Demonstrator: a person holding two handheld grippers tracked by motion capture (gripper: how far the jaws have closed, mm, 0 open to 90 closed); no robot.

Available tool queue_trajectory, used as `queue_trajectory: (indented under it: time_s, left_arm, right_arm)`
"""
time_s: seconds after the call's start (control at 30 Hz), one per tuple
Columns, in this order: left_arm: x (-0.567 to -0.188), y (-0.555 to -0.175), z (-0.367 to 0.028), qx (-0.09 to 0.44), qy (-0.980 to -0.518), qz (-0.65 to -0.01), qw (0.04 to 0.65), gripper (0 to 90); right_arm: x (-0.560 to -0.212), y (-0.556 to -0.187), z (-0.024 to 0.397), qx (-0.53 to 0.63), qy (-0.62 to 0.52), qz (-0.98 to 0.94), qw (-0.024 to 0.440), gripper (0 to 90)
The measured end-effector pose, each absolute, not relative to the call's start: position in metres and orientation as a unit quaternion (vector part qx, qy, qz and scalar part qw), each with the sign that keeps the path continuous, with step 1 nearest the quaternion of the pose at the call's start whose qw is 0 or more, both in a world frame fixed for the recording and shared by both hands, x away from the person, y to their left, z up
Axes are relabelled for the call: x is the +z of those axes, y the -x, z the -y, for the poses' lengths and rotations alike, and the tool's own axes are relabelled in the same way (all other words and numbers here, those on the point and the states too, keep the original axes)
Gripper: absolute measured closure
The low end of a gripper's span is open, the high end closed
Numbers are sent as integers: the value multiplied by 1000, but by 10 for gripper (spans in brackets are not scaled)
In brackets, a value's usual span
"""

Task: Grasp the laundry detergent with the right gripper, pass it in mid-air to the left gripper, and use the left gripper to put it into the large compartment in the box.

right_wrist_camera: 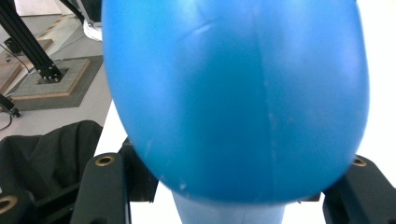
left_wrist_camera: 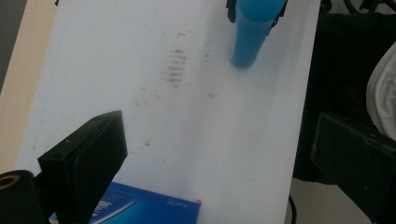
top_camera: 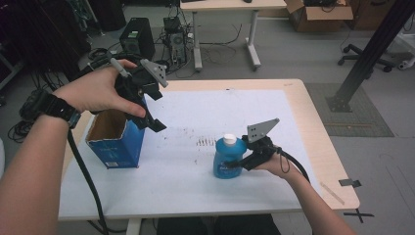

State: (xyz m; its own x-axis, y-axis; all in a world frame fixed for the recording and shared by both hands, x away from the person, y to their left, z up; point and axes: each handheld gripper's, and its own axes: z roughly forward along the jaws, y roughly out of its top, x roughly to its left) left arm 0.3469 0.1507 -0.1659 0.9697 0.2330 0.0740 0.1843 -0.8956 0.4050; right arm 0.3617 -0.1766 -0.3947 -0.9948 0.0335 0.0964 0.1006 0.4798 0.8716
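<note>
On white mat: right gripper (top_camera: 244,157) clamps rounded blue plastic bottle (top_camera: 226,159); left gripper (top_camera: 151,115) apart.

A lab or tech workroom

The place looked like a lab or office workroom. Grey carpet floor (top_camera: 293,54) carried a black computer tower (top_camera: 137,36) and loose cables (top_camera: 218,41) beside a white-legged desk (top_camera: 230,6). An open cardboard box (top_camera: 320,14) sat at the back, an office chair base (top_camera: 364,58) stood near a black aluminium frame post (top_camera: 372,54) bolted on a floor mat, and tape marks (top_camera: 357,198) dotted the carpet
</note>
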Motion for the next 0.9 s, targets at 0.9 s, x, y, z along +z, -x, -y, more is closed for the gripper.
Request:
queue_trajectory:
  time_s: [0.9]
  left_arm:
    - [-143,-342,-136,72,-974,-84,197,38]
  right_arm:
    - [-293,-375,140,-473,6,881,20,416]
